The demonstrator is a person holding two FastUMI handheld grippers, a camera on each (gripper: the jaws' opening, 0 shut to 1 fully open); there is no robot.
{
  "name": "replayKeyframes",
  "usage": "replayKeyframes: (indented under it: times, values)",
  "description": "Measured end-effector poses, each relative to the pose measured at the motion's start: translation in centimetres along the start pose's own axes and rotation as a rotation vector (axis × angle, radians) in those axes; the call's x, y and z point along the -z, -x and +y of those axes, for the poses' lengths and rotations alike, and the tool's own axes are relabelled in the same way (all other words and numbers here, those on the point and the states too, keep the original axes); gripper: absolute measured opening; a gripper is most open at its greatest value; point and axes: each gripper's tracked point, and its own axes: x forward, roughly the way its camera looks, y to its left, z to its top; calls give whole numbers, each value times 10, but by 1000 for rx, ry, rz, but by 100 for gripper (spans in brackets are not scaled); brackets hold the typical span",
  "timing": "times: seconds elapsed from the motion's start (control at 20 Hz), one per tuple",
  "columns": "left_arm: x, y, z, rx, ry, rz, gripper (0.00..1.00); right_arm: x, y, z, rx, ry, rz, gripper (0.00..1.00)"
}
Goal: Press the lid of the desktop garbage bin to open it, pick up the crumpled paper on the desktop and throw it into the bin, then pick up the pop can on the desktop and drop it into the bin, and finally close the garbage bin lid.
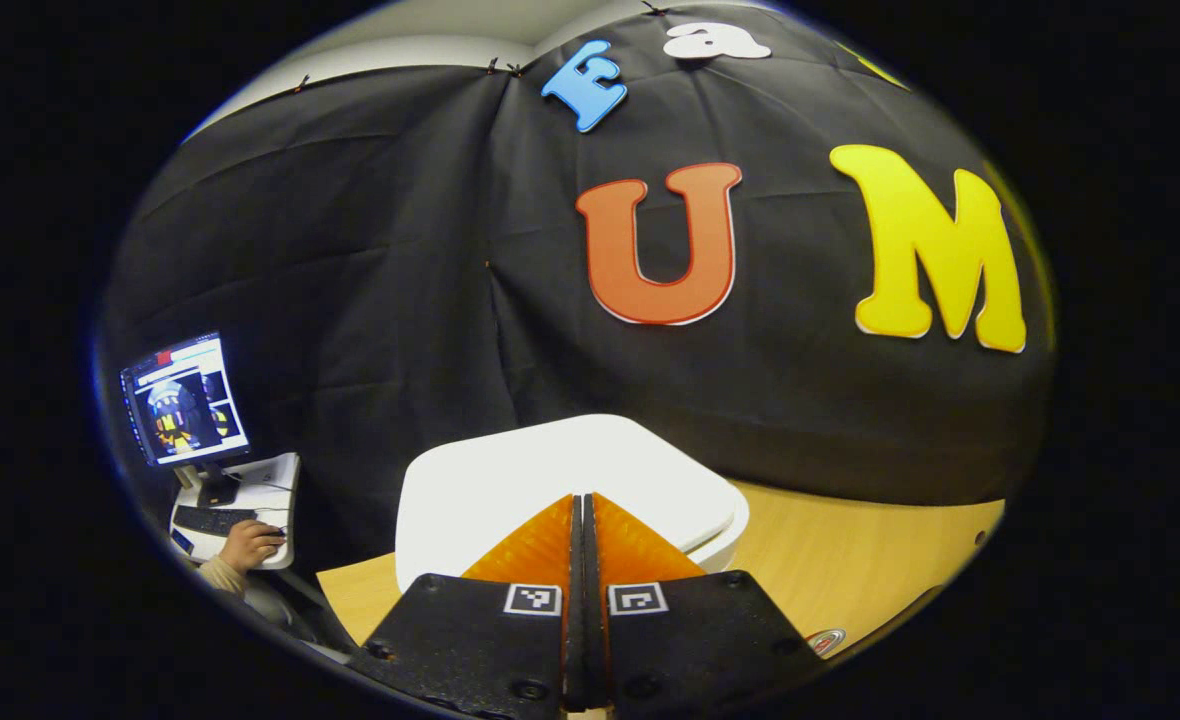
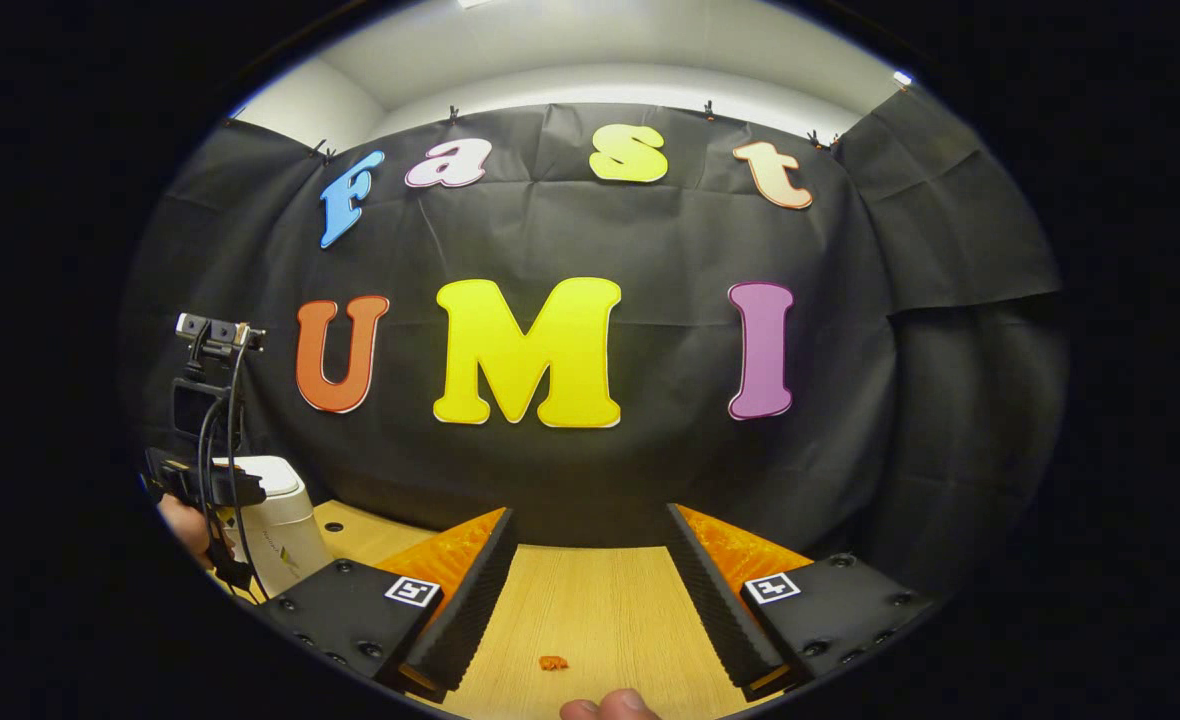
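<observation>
The white desktop bin (image 1: 510, 480) stands right before my left gripper (image 1: 583, 500), its lid (image 1: 640, 465) lying flat and closed. My left gripper is shut with nothing between its fingers, and its tips hang over the near part of the lid; I cannot tell whether they touch it. In the right gripper view the bin (image 2: 275, 525) stands at the far left of the wooden table (image 2: 590, 610), with the left gripper (image 2: 195, 480) and the hand holding it above it. My right gripper (image 2: 590, 515) is open and empty over bare table.
A small orange scrap (image 2: 552, 662) lies on the table between my right fingers, and a fingertip (image 2: 610, 708) shows at the bottom edge. Left of the booth a monitor (image 1: 183, 400) stands on a small desk with a person's hand (image 1: 248, 545) at the keyboard.
</observation>
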Motion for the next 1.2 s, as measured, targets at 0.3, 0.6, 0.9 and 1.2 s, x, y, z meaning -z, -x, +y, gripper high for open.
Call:
replayKeyframes:
  times: [0.3, 0.6, 0.9, 1.2]
  values:
    - [-61, 34, -22, 129, -14, -173, 3, -1, 3, 7, 2, -15, -5, 94]
    - [-69, 70, -52, 327, 21, -183, 10, -9, 8, 11, -7, -22, -28, 93]
    - [-82, 113, -70, 465, 22, -233, 35, -14, 14, 11, -7, -29, -46, 94]
    - [-88, 149, -89, 589, 31, -275, 64, -19, 22, 5, 5, -32, -68, 94]
